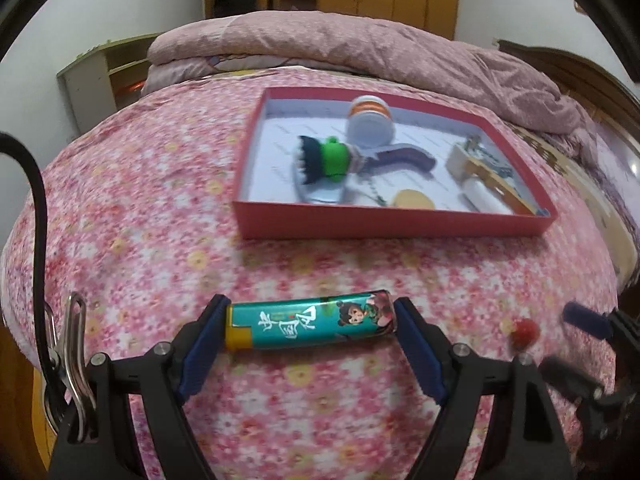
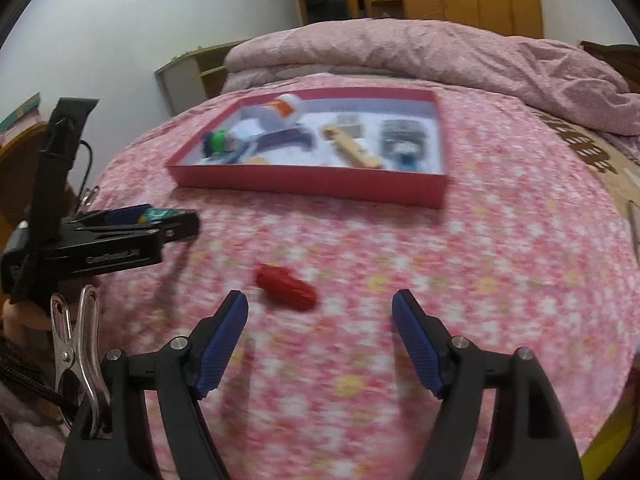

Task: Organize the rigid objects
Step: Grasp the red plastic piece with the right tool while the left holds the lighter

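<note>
On the left, my left claw (image 1: 312, 326) is pinching the teal lighter (image 1: 310, 325) end to end; its long axis runs left to right across the gap between the pads, yellow end at the left pad, both pads pressing on its ends as far as I can tell; it hangs above the flowered bed (image 1: 160, 220), near me, with the red tray (image 1: 384, 222) straight ahead and farther off; I judge the coming move to be a carry forward over the tray's near wall, and the open floor I see in there is at the near left and along the far wall, since a white jar (image 1: 370, 122), a green toy (image 1: 334, 158) and other small pieces fill the middle and right.

To the right, my right claw (image 2: 320, 308) is spread with nothing between its pads; the red piece (image 2: 286, 288) lies on the bed just beyond and left of centre, long axis slanting from far left to near right; this claw is plainly the nearer one to it, with bare bed all round.
</note>
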Demonstrator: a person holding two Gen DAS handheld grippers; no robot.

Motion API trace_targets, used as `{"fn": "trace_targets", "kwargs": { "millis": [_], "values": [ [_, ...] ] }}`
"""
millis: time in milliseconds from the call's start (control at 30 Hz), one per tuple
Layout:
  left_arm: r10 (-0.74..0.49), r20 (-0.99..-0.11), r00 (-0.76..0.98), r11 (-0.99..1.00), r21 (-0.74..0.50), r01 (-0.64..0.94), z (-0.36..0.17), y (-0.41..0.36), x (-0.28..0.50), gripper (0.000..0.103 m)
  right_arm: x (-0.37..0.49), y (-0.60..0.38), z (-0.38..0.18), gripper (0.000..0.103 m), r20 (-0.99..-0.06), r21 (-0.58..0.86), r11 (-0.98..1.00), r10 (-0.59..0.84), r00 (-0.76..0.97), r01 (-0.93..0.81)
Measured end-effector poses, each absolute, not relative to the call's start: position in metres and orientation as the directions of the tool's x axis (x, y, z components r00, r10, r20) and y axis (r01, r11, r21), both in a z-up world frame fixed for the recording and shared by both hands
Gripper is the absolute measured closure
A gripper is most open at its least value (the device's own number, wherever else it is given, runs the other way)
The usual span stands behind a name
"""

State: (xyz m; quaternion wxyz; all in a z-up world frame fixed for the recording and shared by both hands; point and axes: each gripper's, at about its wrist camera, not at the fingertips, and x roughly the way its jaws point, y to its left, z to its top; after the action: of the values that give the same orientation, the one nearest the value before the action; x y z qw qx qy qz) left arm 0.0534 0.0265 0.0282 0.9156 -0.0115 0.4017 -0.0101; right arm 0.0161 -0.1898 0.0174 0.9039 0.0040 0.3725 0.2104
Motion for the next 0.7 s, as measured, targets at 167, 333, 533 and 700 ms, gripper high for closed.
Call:
{"fn": "trace_targets", "kwargs": {
  "millis": [167, 333, 533, 700],
  "values": [
    [-0.041, -0.729, 0.683, 0.998, -0.057, 0.0, 0.027, 0.036, 0.05, 0.018, 0.022, -0.163, 0.014, 0.028, -0.695, 0.127, 0.905, 0.374, 0.614, -0.406],
    [-0.052, -0.723, 0.688, 0.998, -0.063, 0.009, 0.026, 0.036, 0.048, 0.018, 0.025, -0.161, 0.012, 0.029, -0.703, 0.117, 0.915, 0.351, 0.619, -0.386],
    [-0.054, -0.723, 0.689, 0.998, -0.065, 0.011, 0.025, 0.036, 0.048, 0.018, 0.029, -0.156, 0.01, 0.038, -0.703, 0.071, 0.929, 0.305, 0.643, -0.364],
    [-0.047, -0.723, 0.69, 0.999, -0.053, 0.012, 0.024, 0.035, 0.048, 0.018, 0.025, -0.148, 0.008, 0.053, -0.698, -0.02, 0.937, 0.237, 0.675, -0.35]
  ]
}}
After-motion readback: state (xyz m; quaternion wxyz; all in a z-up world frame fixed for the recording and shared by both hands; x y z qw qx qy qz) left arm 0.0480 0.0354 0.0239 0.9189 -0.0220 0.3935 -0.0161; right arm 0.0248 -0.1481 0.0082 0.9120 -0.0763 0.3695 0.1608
